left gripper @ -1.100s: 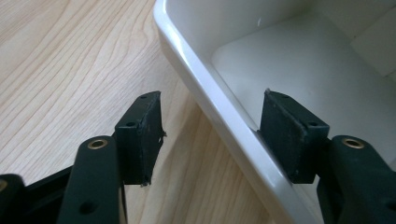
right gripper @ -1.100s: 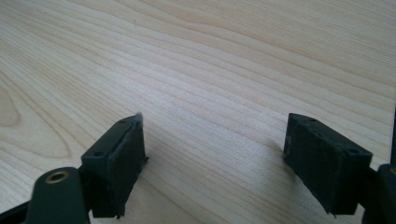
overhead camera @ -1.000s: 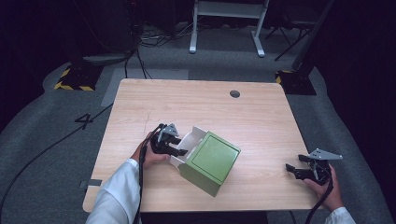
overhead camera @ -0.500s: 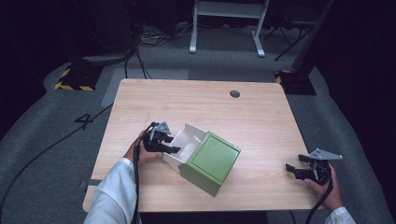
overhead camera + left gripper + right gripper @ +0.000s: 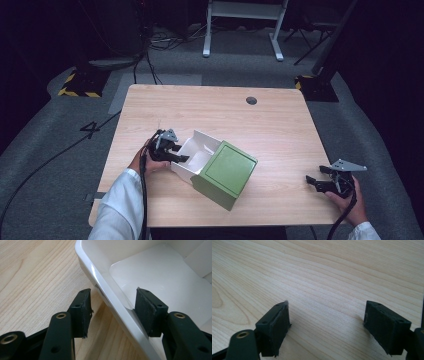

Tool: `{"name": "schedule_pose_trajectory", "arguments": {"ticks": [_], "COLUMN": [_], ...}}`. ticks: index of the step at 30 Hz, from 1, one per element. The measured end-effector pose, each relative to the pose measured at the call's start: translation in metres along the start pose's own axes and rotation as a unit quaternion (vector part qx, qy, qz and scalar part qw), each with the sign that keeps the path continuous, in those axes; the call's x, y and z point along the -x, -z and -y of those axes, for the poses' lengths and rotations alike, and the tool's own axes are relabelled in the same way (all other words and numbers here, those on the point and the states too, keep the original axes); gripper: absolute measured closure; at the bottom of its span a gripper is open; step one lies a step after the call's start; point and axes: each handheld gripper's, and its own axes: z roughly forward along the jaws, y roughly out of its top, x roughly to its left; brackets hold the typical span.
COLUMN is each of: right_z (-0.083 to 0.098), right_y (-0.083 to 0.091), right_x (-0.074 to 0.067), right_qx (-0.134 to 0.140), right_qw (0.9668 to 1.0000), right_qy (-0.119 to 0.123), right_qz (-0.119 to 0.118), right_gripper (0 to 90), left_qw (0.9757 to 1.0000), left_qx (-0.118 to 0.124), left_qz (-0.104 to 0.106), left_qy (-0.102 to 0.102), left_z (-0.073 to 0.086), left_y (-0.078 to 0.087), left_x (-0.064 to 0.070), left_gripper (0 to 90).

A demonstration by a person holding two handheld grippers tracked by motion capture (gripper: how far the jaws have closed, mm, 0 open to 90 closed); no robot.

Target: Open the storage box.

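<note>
A green box (image 5: pixel 227 172) lies on the wooden table (image 5: pixel 225 115), and a white inner tray (image 5: pixel 197 150) sticks out of its left side. My left gripper (image 5: pixel 181 159) is at the tray's left end. In the left gripper view the left gripper (image 5: pixel 112 293) stands open astride the tray's white rim (image 5: pixel 100 287), with one jaw outside over the wood and the other inside the tray (image 5: pixel 155 272). Neither pad presses the rim. My right gripper (image 5: pixel 314 182) rests near the table's front right corner, open (image 5: pixel 327 307) over bare wood.
A round cable hole (image 5: pixel 251 100) sits near the table's far edge. Beyond the table are grey floor, cables and a white stand's legs (image 5: pixel 242 30). The person's white sleeve (image 5: pixel 120 210) comes in at the bottom left.
The left gripper has shifted left, and the white tray has slid further out of the green box with it. The right gripper has stayed put.
</note>
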Motion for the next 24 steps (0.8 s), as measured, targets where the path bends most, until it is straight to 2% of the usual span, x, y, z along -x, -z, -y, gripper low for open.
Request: {"name": "schedule_pose_trajectory", "arguments": {"ticks": [14,20,24], "right_z": [0.0,0.0,0.0], "right_y": [0.0,0.0,0.0], "right_x": [0.0,0.0,0.0], "right_qx": [0.0,0.0,0.0], "right_qw": [1.0,1.0,1.0], "right_qy": [0.0,0.0,0.0], "right_qz": [0.0,0.0,0.0], "right_gripper": [20.9,20.9,20.9], "left_qw": [1.0,0.9996,0.9992], "left_qx": [-0.001,0.01,0.027], "left_qz": [-0.009,-0.025,-0.029], "left_qy": [0.0,-0.003,0.007], "left_z": [0.001,0.0,-0.002], "left_y": [0.003,0.008,0.015], "left_x": [-0.001,0.0,-0.002], "left_gripper": [48.1,45.6,43.0]}}
